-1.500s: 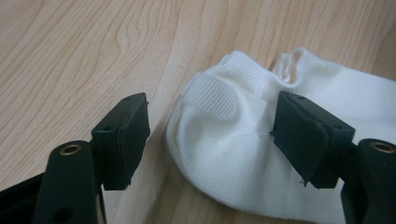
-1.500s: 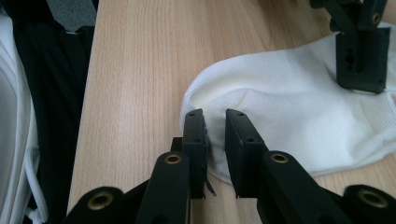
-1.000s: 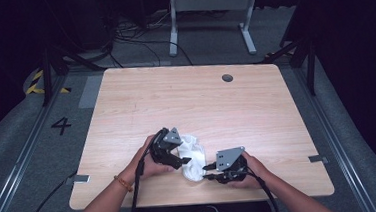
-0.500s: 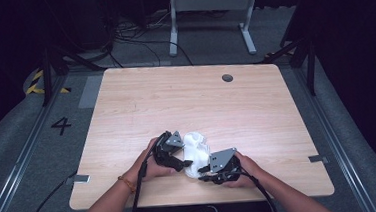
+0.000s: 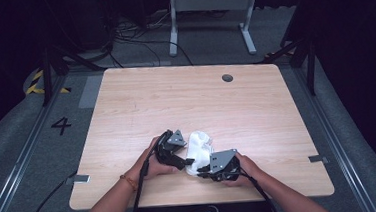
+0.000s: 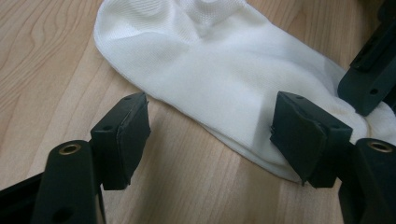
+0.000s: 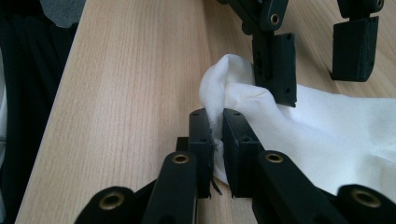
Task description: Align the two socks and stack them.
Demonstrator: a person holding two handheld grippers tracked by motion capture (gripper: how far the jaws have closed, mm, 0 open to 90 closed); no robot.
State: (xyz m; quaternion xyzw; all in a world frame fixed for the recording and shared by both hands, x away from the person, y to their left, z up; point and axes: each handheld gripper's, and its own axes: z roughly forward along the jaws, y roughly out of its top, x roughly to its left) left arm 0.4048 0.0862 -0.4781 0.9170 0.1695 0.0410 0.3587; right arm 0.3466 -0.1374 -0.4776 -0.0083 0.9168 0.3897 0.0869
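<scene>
One white sock [image 5: 199, 148] flat on the wooden bench [image 5: 191, 103], near the front edge, between both hands. Two claws on it. Right claw [image 7: 217, 140] pinched onto a fold at the sock's edge, jaws just closed further, fabric squeezed between the pads, barely any gap. In the high view right claw [image 5: 202, 171] at the sock's near end, grey plate on top, cable trailing back toward the person. Left claw [image 6: 210, 130] spread wide, jaws well apart, one pad over bare wood just beside the sock's edge, other pad over or touching the white fabric at the sock's far side; cannot tell if pressing. Nothing gripped there. In the high view left claw [image 5: 187, 161] at the sock's left side. Seen from the right claw's camera, left claw [image 7: 317, 60] hanging over the sock, one pad down against the raised fold. Sock slightly bunched at the pinched end, rest lying smooth. Forearms entering from the bench's front edge.
</scene>
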